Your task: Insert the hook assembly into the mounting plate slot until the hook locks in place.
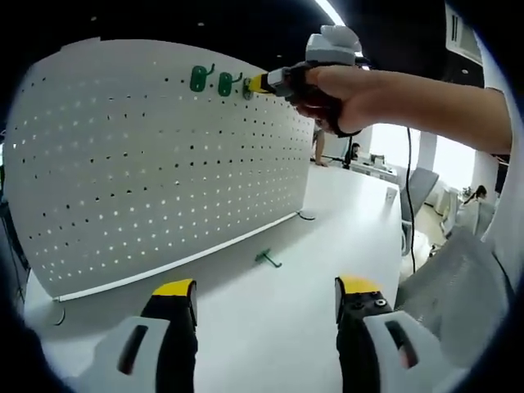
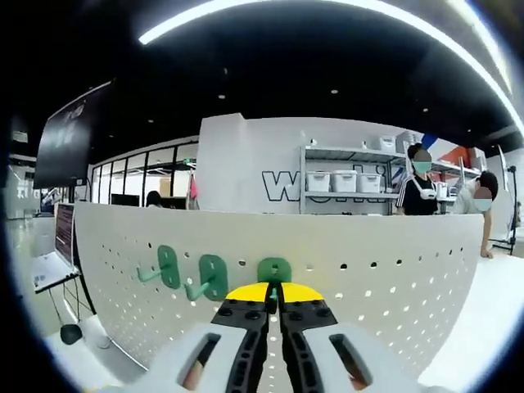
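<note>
White pegboard (image 1: 147,164) stands on the table (image 1: 344,213); near its top edge the right gripper (image 2: 274,288), jaws narrowed on the third green hook (image 2: 274,270), should press squarely until it locks; left gripper (image 1: 266,296) wide, empty; spare hook (image 1: 267,259) lies below.

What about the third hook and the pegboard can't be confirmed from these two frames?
- Third green hook, right gripper view: its lower part and prong are hidden behind the right gripper; whether it has locked is unclear.
- Same hook, left gripper view: too small, covered by the gripper tip.
- Loose green hook on the table, left gripper view: shape too small.
- Pegboard base: blurred.
</note>
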Demonstrator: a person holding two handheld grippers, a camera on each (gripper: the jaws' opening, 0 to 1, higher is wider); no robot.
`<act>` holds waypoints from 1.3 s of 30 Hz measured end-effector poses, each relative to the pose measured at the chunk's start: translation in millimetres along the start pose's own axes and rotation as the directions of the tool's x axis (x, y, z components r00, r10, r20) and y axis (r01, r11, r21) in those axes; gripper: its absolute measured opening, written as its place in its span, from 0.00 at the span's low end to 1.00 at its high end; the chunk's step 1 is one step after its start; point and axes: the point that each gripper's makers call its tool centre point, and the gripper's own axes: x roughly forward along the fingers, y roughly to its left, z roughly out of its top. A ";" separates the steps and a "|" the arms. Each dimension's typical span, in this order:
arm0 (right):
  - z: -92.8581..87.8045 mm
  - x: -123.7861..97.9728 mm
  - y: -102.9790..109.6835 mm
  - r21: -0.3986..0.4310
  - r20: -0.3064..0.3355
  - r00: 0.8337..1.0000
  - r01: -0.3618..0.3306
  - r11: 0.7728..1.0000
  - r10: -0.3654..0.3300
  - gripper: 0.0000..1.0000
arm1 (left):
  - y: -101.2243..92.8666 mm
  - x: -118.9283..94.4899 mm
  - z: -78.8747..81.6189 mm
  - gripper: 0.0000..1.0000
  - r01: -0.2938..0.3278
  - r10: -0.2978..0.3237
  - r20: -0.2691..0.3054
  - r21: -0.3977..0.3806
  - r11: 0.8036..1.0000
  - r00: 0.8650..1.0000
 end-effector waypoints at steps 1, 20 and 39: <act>-0.5 -0.5 -0.4 0.020 0.003 1.000 0.000 1.000 0.000 0.01 | 0.4 -0.2 1.1 0.70 -0.001 0.001 0.002 0.001 1.000 1.000; -5.0 -4.4 4.6 0.001 0.006 0.997 -0.078 0.997 0.078 0.08 | 3.7 -3.7 3.3 0.70 -0.011 0.011 0.014 -0.006 1.000 1.000; -14.5 -13.8 16.9 0.020 0.006 0.981 -0.196 0.980 0.196 0.42 | 1.8 -4.9 1.9 0.69 -0.010 0.010 0.008 0.005 1.000 1.000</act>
